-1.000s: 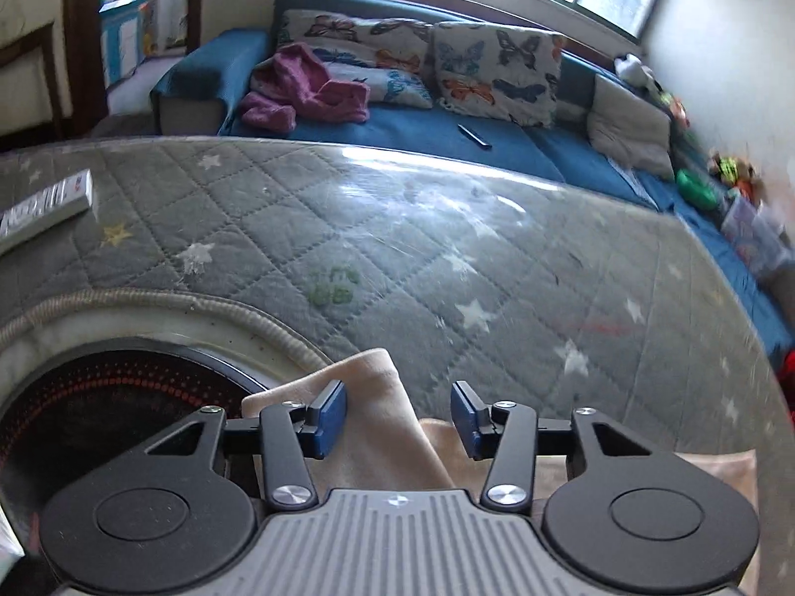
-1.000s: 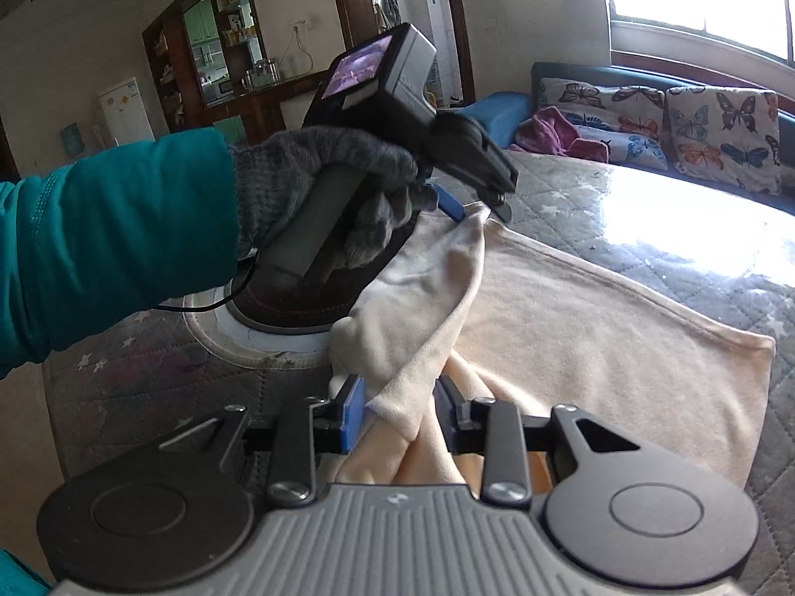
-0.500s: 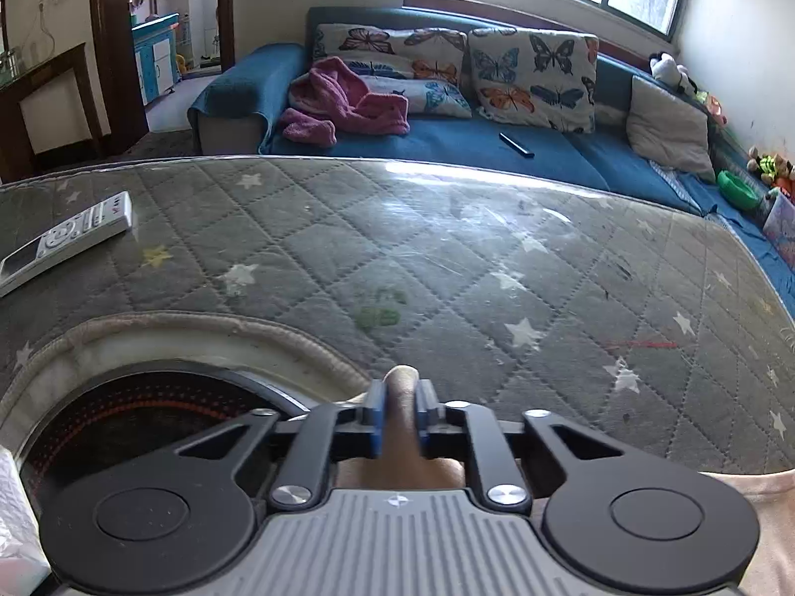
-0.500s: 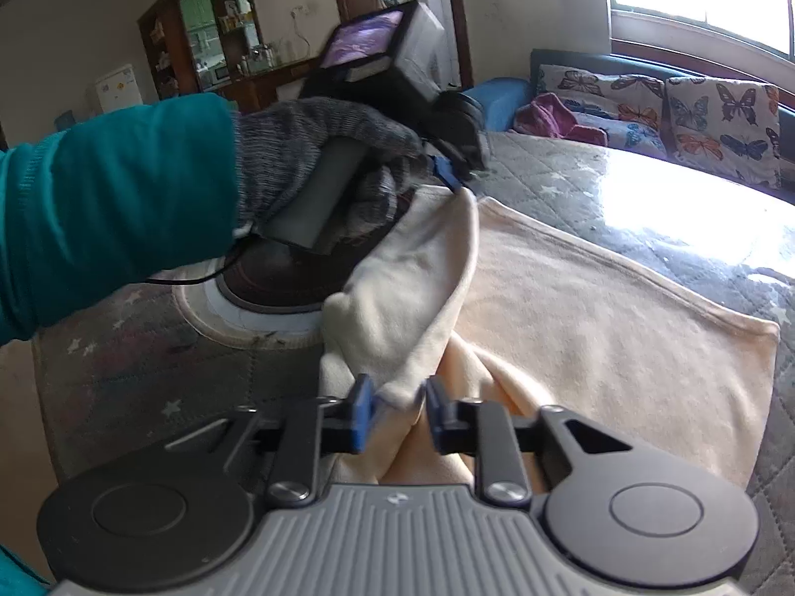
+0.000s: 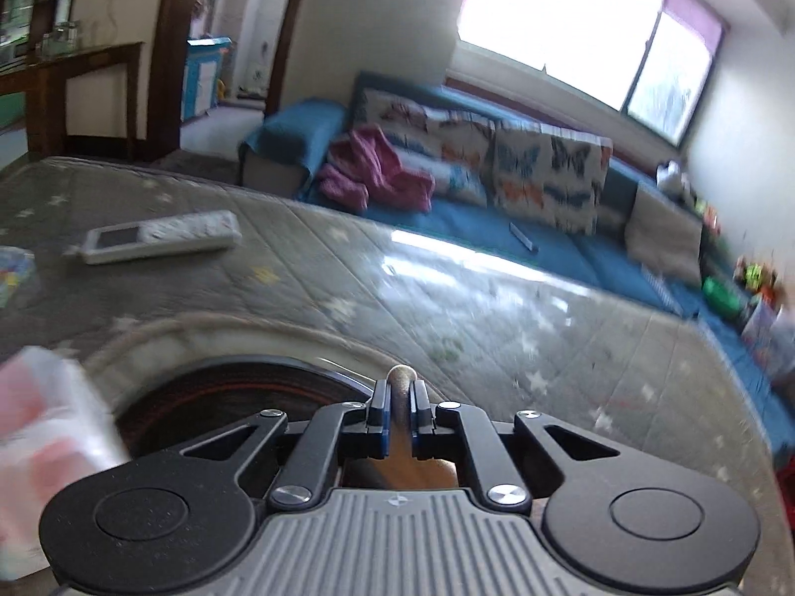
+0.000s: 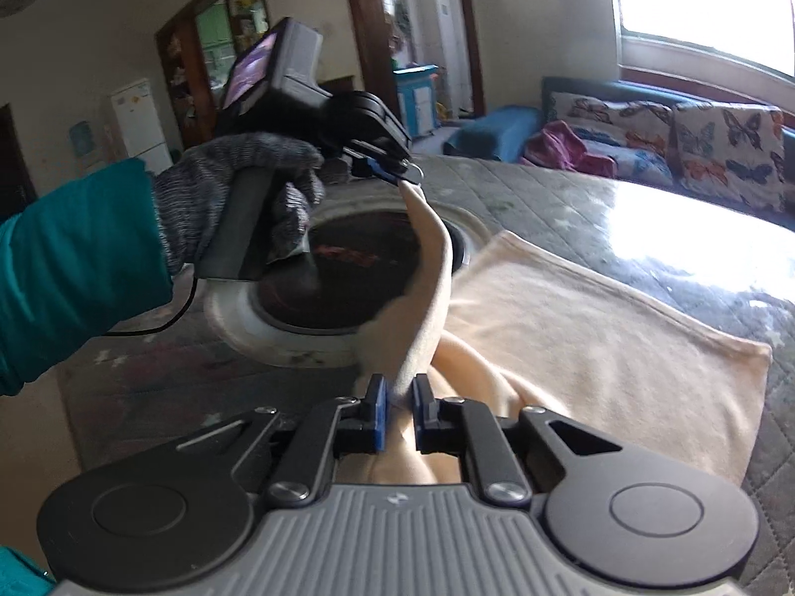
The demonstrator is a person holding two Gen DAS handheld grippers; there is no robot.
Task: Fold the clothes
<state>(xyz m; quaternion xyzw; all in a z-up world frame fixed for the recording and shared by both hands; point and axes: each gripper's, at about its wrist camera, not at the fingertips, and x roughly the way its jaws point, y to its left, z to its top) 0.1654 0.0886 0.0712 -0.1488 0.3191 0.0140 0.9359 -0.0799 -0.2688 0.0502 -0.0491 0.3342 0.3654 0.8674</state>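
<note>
Cream garment (image 6: pixel 571 337): left gripper (image 6: pixel 405 171) and right gripper (image 6: pixel 400 409), just closing, both pinch one edge; advise lifting evenly, edge kept taut.

Grey quilted star-print table (image 6: pixel 571 198): cream garment (image 6: pixel 596 328), white remote (image 5: pixel 161 237), dark round hob (image 6: pixel 348 268).

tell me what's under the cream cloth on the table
The cream cloth lies on the grey quilted table cover; its lifted edge overlaps the round dark hob. Anything beneath the flat part is hidden.
</note>
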